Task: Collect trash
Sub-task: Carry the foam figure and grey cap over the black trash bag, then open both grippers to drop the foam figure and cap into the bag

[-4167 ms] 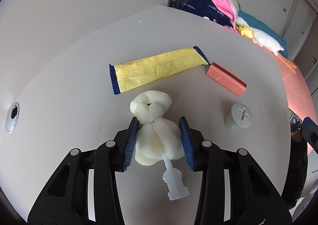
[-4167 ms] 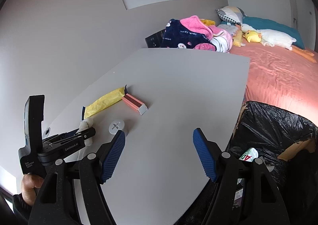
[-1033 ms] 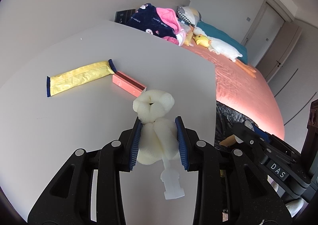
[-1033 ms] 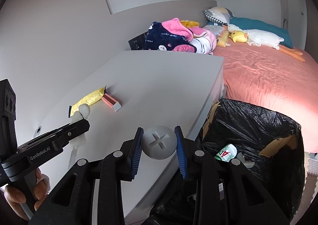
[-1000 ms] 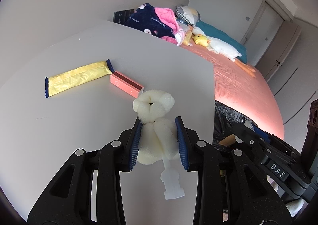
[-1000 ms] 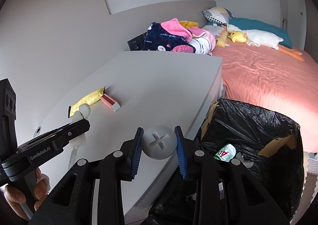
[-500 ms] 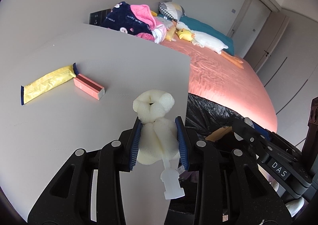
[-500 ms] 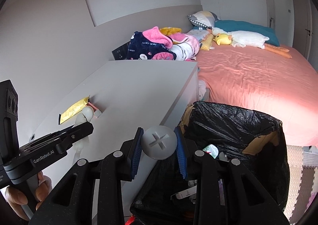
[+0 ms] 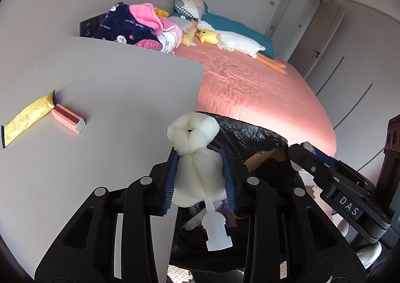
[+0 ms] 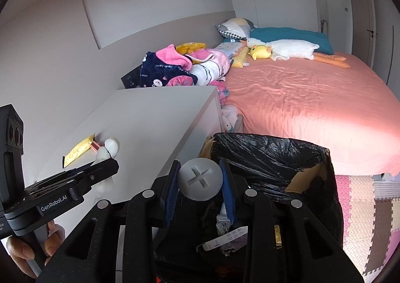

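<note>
The left claw (image 9: 200,178) pinches a cream-white foam sponge head with a white plastic stem (image 9: 195,158) between its blue pads, the squeezed foam bulging out past the fingertips and the stem pointing back toward the camera; in the left wrist view it hangs over the edge where the pale grey counter (image 9: 112,98) meets the black plastic-lined bin (image 9: 250,135). The right claw (image 10: 200,180) is pressed onto a round grey plastic cap with a cross-shaped slot (image 10: 200,179), held over the open mouth of the bin (image 10: 275,155). Much of the bin's inside is hidden behind the claw bodies and lost in dark plastic; what shows in the right wrist view is a strip of white printed packaging (image 10: 222,238) and other scraps too dim to name, while torn brown cardboard (image 10: 307,175) shows at the rim under the liner. Two pieces remain on the counter: a flat yellow foil wrapper with dark blue ends (image 9: 27,118), its near end close to the frame's edge, and a small pink rectangular box (image 9: 68,121) touching the wrapper's far end. Part of the person's hand (image 10: 20,253) gripping the left tool's handle is visible at the lower left of the right wrist view, cut off by the frame. Beyond lie a bed with a salmon-pink sheet (image 10: 312,98), a heap of navy and pink blankets (image 10: 172,68) and a white goose plush (image 10: 282,50).
</note>
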### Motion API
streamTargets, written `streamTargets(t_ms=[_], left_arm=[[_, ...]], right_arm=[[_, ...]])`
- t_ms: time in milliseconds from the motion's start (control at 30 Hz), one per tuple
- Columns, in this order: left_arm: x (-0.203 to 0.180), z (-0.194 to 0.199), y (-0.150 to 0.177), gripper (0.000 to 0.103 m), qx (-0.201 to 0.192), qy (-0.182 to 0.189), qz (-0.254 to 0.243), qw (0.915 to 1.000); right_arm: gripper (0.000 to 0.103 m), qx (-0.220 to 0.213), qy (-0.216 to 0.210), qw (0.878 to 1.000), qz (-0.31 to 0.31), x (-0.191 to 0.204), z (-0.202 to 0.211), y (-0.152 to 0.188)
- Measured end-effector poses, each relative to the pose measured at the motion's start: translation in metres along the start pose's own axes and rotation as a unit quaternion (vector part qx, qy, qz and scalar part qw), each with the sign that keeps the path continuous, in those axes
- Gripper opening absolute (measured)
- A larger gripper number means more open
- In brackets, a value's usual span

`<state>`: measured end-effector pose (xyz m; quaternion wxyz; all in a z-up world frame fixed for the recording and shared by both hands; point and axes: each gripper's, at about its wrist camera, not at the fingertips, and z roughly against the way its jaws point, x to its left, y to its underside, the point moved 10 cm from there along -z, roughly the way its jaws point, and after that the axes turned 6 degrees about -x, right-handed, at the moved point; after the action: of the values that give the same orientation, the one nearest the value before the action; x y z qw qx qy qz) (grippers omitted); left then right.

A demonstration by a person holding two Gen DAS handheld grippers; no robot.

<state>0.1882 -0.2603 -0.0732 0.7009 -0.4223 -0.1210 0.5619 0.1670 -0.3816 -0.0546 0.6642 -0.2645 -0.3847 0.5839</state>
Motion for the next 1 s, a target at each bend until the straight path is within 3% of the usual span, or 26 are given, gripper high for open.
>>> streamTargets(t_ms=[367,500,567,600,633,700,1000], left_arm=[[-0.033,-0.018,0.01,0.033,0.032,0.046,-0.017,0.9983],[-0.048,-0.024,0.016,0.035,0.057,0.086,-0.021,0.9945],[-0.057,-0.029,0.022,0.052,0.075,0.108,-0.027,0.991],[-0.057,-0.03,0.022,0.075,0.072,0.105,-0.027,0.9915],[-0.056,-0.03,0.02,0.093,0.064,0.098,-0.027,0.9928],[-0.054,-0.029,0.017,0.096,0.047,0.088,-0.026,0.9946],[-0.039,-0.03,0.013,0.096,0.038,0.055,-0.024,0.9975]], right_arm=[[0.033,-0.005,0.025,0.999,-0.037,-0.041,0.01,-0.003],[0.033,-0.008,0.035,0.998,-0.054,-0.058,0.014,-0.006],[0.033,-0.009,0.048,0.997,-0.067,-0.068,0.016,-0.007],[0.036,-0.01,0.055,0.996,-0.074,-0.073,0.017,-0.008],[0.05,-0.014,0.064,0.994,-0.083,-0.08,0.019,-0.008],[0.073,-0.028,0.089,0.991,-0.099,-0.093,0.026,-0.011],[0.075,-0.037,0.1,0.989,-0.105,-0.104,0.028,-0.011]])
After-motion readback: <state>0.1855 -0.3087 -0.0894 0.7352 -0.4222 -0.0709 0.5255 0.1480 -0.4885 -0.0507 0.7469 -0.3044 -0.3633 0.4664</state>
